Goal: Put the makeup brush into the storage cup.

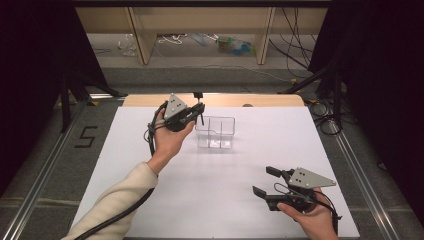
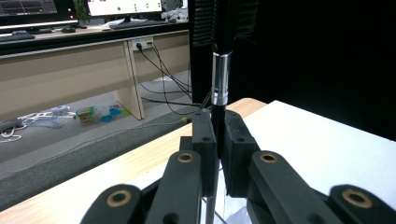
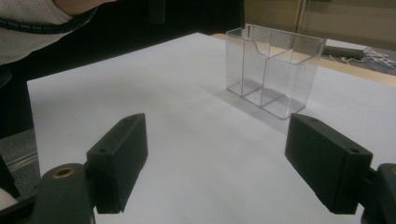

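My left gripper (image 1: pixel 197 113) is raised over the white table top, just left of a clear plastic box (image 1: pixel 216 120) with two compartments. It is shut on a slim black pen-like tool (image 1: pixel 200 107) that stands upright. In the left gripper view the tool (image 2: pixel 219 79) rises between the closed fingertips of the left gripper (image 2: pixel 218 125) and shows a silver band; its lower end is hidden behind the jaws. My right gripper (image 1: pixel 265 181) is held low at the front right, open, with nothing between its fingers. The right gripper (image 3: pixel 212 140) faces the box (image 3: pixel 273 65), which stands well ahead of it.
A white sheet (image 1: pixel 225 175) covers the table, whose wooden far edge (image 1: pixel 220 100) shows behind the box. Beyond it are the floor with loose cables (image 1: pixel 295 55) and wooden desk legs (image 1: pixel 142 40). Black curtains stand at both sides.
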A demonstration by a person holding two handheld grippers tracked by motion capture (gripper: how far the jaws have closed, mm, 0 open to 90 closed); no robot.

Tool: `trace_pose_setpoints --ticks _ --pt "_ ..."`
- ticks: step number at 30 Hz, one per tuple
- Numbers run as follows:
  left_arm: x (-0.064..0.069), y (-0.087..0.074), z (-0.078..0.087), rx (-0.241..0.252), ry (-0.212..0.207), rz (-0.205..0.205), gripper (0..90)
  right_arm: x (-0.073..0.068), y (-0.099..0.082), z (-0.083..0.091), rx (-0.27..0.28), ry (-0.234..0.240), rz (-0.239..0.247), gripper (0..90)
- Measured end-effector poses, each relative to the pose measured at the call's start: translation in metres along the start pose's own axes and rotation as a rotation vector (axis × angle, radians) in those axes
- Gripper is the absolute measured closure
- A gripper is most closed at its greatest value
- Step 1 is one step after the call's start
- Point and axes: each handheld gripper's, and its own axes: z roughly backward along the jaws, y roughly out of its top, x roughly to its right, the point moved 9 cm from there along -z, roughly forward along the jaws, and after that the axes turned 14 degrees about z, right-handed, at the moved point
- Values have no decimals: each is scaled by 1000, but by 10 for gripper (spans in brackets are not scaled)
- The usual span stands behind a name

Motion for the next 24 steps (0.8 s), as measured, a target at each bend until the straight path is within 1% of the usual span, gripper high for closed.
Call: trace_pose_setpoints --ticks 3,7,8,10,12,16,17,18,19,20,22,24 --pt "-1 -1 -1 -2 2 1 849 0 0 0 -2 -1 2 222" --pt "-1 -2 -1 -2 2 5 849 0 1 -1 15 1 -1 223" --pt "-2 -2 -2 -3 2 3 849 0 0 0 -4 3 1 223" --pt "-2 -3 -2 -4 4 -2 850 0 0 0 2 4 1 223" --pt "-2 -3 -2 -4 7 -8 850 0 0 0 -4 4 1 222" --pt "-3 -4 -3 -9 6 -8 849 0 -1 0 -6 1 1 222" --pt "-3 -5 -3 -9 6 -9 850 0 -2 2 -25 -3 3 222" --pt "-3 -5 -3 -9 7 -5 850 0 0 0 -4 3 1 222" --pt "-3 -6 -4 -9 8 -4 849 0 0 0 -4 4 1 222" --pt "-3 -6 -4 -11 9 -6 850 0 0 0 -4 4 1 223" --pt "-4 -7 -4 -12 9 -6 850 0 -2 2 -26 -3 3 223" --pt "-4 -7 -5 -12 8 -6 849 0 -2 1 -25 -4 5 222"
